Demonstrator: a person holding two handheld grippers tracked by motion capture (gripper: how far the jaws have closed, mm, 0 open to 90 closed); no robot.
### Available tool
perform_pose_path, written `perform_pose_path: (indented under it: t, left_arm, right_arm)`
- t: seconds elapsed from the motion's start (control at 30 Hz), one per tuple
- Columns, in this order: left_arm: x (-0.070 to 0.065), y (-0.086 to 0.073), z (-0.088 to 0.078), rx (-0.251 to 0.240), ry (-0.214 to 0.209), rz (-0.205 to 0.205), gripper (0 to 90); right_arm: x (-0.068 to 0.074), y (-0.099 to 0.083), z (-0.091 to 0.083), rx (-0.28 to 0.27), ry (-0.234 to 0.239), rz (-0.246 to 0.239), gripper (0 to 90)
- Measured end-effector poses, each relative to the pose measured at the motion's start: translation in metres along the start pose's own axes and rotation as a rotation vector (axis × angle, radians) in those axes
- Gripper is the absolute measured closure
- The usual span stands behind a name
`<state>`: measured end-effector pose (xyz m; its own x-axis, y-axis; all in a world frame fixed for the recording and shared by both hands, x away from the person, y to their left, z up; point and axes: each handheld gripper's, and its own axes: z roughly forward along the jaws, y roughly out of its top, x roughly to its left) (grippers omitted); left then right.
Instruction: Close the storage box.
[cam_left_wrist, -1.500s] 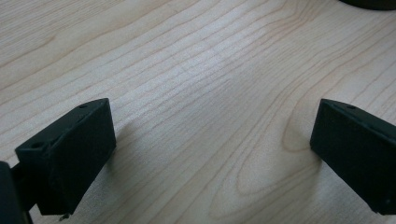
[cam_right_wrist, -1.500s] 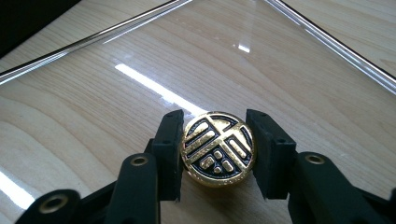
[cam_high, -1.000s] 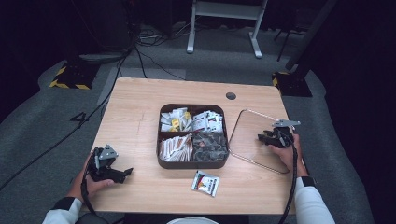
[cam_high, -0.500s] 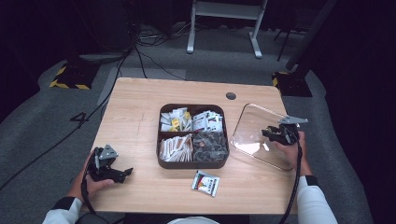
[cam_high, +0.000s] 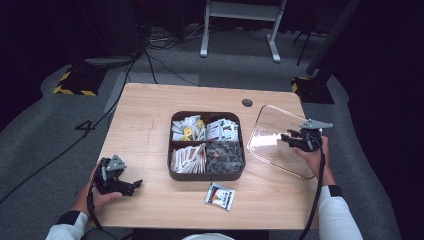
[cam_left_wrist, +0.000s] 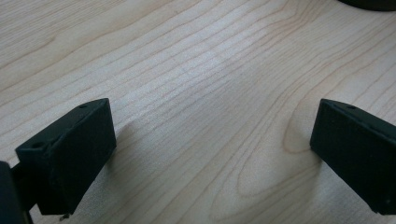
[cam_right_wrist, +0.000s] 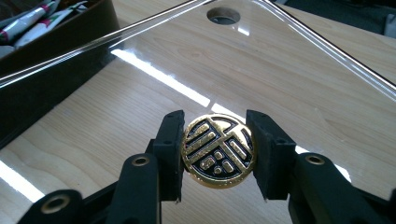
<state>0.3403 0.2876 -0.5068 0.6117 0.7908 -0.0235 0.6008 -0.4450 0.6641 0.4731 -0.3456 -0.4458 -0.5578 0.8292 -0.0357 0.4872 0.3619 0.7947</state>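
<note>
A clear square lid is tilted up off the table at the right of a dark brown four-part box. My right gripper is shut on the lid's round gold-and-black knob, which sits squeezed between the two black pads. The lid's clear pane stretches away from the jaws, with the table seen through it. My left gripper rests low at the table's front left, its jaws wide apart over bare wood with nothing between them.
The box holds sachets, sticks and dark packets in its compartments. One loose sachet lies on the table in front of the box. A cable hole sits near the far edge. Black cables trail from both grippers.
The lid lay flat on the table a second ago. It now stands tilted up, raised by my right gripper, which has risen. The left gripper has kept still.
</note>
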Motion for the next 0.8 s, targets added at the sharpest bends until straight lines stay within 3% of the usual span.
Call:
perform_pose_path:
  t: [0.5, 0.8]
  left_arm:
    - [0.0, 0.0, 0.0, 0.0, 0.001, -0.001, 0.4]
    - [0.0, 0.0, 0.0, 0.0, 0.001, -0.001, 0.5]
  right_arm:
    - [0.013, 0.023, -0.022, -0.045, 0.007, -0.038, 59.7]
    - [0.023, 0.037, -0.026, -0.064, 0.02, -0.053, 59.7]
